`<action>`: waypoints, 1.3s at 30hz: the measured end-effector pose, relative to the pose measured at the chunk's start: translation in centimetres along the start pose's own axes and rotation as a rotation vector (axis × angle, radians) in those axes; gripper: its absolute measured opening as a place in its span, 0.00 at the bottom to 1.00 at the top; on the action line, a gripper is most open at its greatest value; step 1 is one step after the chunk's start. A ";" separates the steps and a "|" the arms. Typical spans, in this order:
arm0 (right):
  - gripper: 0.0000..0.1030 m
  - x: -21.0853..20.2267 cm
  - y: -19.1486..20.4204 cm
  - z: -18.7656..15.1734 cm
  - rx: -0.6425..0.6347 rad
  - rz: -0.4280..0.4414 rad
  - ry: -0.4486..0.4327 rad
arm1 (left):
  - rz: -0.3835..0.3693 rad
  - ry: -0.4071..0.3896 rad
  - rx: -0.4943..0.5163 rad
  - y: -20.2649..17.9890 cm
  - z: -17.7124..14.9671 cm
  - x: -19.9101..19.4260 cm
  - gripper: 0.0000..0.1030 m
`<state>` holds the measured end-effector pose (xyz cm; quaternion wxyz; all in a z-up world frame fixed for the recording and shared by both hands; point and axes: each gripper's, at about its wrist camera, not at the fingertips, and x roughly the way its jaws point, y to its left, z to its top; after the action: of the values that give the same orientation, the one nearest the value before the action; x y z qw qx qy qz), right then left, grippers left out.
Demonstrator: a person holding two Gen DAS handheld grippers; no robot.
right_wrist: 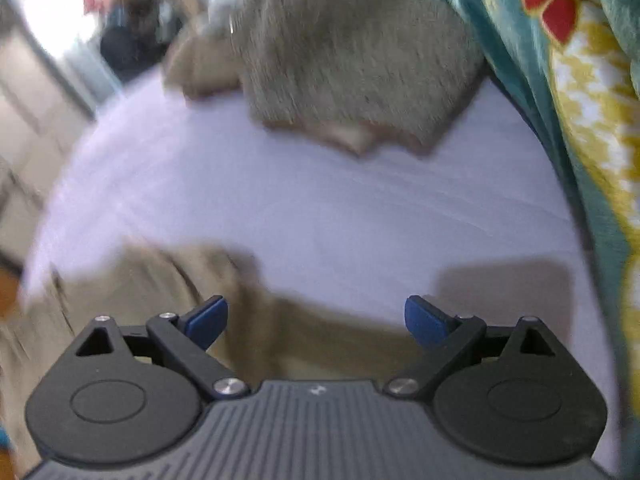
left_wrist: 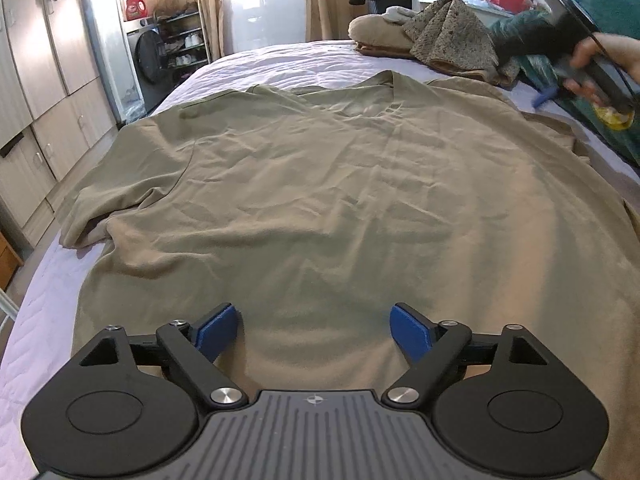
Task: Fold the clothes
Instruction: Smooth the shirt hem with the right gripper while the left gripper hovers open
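The olive shirt (left_wrist: 304, 184) lies spread flat on the bed (left_wrist: 288, 66). The left tongs (left_wrist: 314, 332) hover spread wide above its near hem, holding nothing. The right tongs (right_wrist: 316, 322), also wide and empty, hang over the shirt's far edge beside a speckled garment (right_wrist: 352, 52).

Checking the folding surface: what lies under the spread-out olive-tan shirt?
The olive-tan shirt lies flat on a pale lilac quilted bedsheet, seen around its edges. Anything directly beneath the fabric is covered.
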<state>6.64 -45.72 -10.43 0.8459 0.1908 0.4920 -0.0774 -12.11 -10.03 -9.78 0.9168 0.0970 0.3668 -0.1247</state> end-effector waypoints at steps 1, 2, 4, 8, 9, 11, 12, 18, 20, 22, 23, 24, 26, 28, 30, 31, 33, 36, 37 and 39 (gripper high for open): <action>0.93 0.5 -0.1 -0.5 -0.043 -0.027 0.050 | 0.000 0.001 0.000 0.0 0.0 0.0 0.84; 0.94 1.0 0.2 -1.3 -0.106 -0.062 0.078 | 0.001 0.002 0.000 0.0 0.0 0.0 0.84; 1.00 1.3 1.7 -3.1 -0.251 -0.111 0.047 | 0.002 0.005 0.000 -0.1 0.1 0.0 0.84; 1.00 1.3 2.4 -4.4 -0.265 -0.139 -0.006 | 0.004 0.011 -0.001 -0.2 0.1 0.0 0.84; 0.99 1.2 2.6 -4.3 -0.265 -0.138 -0.004 | 0.005 0.012 -0.002 -0.2 0.1 0.0 0.84; 0.66 0.5 3.1 -4.0 -0.284 -0.119 0.002 | 0.006 0.016 -0.004 -0.2 0.1 0.0 0.84; 0.30 0.0 3.5 -3.7 -0.305 -0.109 -0.003 | 0.007 0.017 -0.005 -0.2 0.1 0.0 0.84; 0.01 -1.4 5.0 -2.8 -0.438 -0.199 -0.002 | 0.006 0.021 -0.005 -0.2 0.2 0.1 0.84; 0.01 -2.0 5.1 -2.8 -0.467 -0.289 -0.058 | 0.004 0.025 -0.006 -0.2 0.3 0.1 0.84; 0.01 -2.7 4.4 -2.1 -0.442 -0.336 -0.107 | 0.003 0.026 -0.006 -0.1 0.3 0.1 0.84; 0.00 -2.8 4.2 -1.8 -0.461 -0.403 -0.131 | 0.003 0.025 -0.006 -0.1 0.3 0.2 0.84; 0.00 -2.9 4.0 -1.5 -0.479 -0.469 -0.155 | 0.003 0.026 -0.006 -0.1 0.2 0.2 0.84; 0.01 -2.9 2.8 -0.9 -0.452 -0.486 -0.147 | 0.002 0.025 -0.007 -0.1 0.2 0.2 0.85; 0.01 -2.8 1.1 -0.2 -0.379 -0.416 -0.099 | -0.001 0.026 -0.005 0.0 0.2 0.2 0.85; 0.06 -2.5 0.7 -0.8 -0.335 -0.387 -0.083 | -0.009 0.030 -0.004 0.2 0.3 0.3 0.85; 0.15 -2.4 0.5 -1.1 -0.313 -0.373 -0.075 | -0.013 0.031 -0.005 0.2 0.3 0.3 0.85; 0.52 -2.2 0.1 -1.7 -0.269 -0.344 -0.059 | -0.015 0.033 -0.006 0.2 0.3 0.2 0.85; 0.65 -1.8 -0.6 -2.6 -0.203 -0.301 -0.035 | -0.008 0.033 0.001 -0.1 0.2 0.1 0.85; 0.66 -1.7 -0.8 -2.9 -0.181 -0.287 -0.027 | -0.008 0.034 0.004 -0.1 0.2 0.1 0.85; 0.65 -1.4 -1.2 -3.4 -0.137 -0.258 -0.011 | -0.007 0.038 0.003 -0.2 0.3 0.0 0.85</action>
<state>2.77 -45.52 -11.01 0.8426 0.0672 0.5120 -0.1527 -11.98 -10.30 -9.63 0.9090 0.0996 0.3844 -0.1264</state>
